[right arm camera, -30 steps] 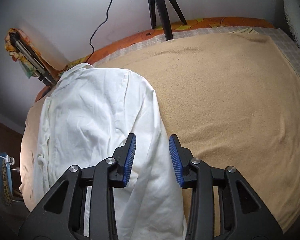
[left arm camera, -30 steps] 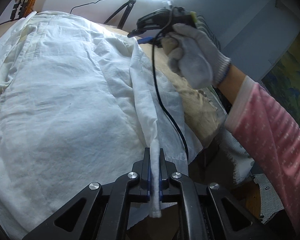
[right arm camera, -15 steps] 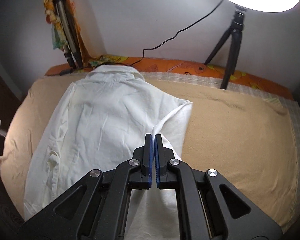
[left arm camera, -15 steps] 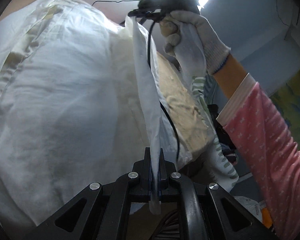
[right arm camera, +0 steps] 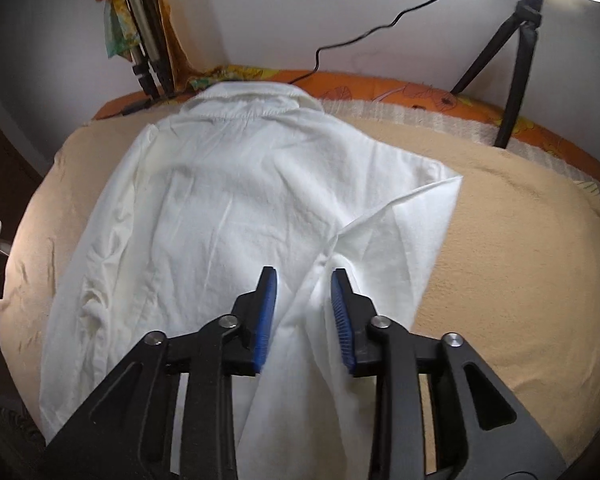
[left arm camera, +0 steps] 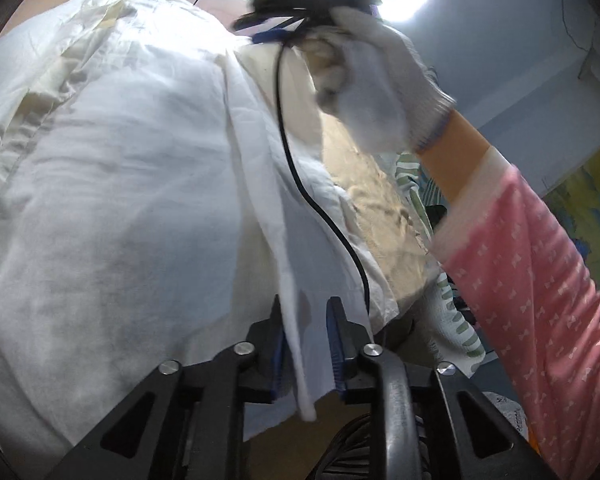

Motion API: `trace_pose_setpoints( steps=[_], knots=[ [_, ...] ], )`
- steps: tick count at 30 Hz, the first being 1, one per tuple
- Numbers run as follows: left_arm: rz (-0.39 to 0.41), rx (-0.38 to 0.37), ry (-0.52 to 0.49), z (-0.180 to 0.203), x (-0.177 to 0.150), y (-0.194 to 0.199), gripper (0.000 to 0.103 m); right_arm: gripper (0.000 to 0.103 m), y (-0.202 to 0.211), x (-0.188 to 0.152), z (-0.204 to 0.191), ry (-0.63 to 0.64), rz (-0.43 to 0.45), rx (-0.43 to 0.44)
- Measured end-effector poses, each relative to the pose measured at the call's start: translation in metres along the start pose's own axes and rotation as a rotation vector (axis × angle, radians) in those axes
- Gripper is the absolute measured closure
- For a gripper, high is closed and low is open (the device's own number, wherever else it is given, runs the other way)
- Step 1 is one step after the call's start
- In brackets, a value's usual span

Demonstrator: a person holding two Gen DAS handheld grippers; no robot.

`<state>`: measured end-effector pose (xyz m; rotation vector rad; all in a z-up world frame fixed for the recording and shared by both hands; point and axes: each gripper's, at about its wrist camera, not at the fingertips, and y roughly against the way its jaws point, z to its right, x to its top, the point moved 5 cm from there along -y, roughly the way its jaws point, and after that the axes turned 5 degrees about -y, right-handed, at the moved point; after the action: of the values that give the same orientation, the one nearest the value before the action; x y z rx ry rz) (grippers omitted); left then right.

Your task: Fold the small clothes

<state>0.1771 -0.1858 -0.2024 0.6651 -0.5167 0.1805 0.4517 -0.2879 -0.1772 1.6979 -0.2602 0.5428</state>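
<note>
White shirt (right arm camera: 228, 208) lies flat, collar far end, on tan blanket (right arm camera: 520, 248) over bed. R side panel folded inward across body. L claw (left arm camera: 304, 344) released, fingers apart, shirt edge hanging loose between them. R claw (right arm camera: 303, 312) released too, fingers spread just above fold crease. Gloved hand (left arm camera: 380, 88) grips R tool. Tripod (right arm camera: 516, 60) at back.

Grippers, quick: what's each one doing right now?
Left gripper: open, white shirt edge loose between its fingers.
Right gripper: open above the shirt, holding nothing.
</note>
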Motion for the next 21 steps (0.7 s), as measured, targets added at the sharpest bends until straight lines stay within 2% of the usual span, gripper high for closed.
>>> trace_pose_setpoints(
  steps=[4,7,10,12,16,19,21],
  knots=[
    [-0.001,0.029,0.005,-0.006,-0.001,0.005,0.079,0.069,0.066,-0.023,0.024,-0.087,0.062,0.083],
    [0.015,0.050,0.042,-0.013,0.001,0.015,0.075,0.069,0.106,-0.068,0.043,-0.124,0.072,0.103],
    [0.037,0.115,0.005,-0.017,0.005,0.024,0.073,0.069,0.125,-0.129,0.059,-0.187,0.032,0.144],
    [0.015,0.138,-0.034,-0.017,0.008,0.019,0.076,0.069,0.124,-0.171,0.064,-0.231,-0.021,0.185],
    [-0.019,0.154,-0.092,-0.018,0.012,0.017,0.091,0.069,0.119,-0.235,0.066,-0.309,-0.085,0.275],
    [-0.031,0.157,-0.086,-0.021,0.008,0.013,0.100,0.069,0.112,-0.260,0.065,-0.309,-0.105,0.252],
    [-0.026,0.159,-0.068,-0.021,0.008,0.010,0.101,0.069,0.112,-0.261,0.063,-0.305,-0.075,0.251]
  ],
)
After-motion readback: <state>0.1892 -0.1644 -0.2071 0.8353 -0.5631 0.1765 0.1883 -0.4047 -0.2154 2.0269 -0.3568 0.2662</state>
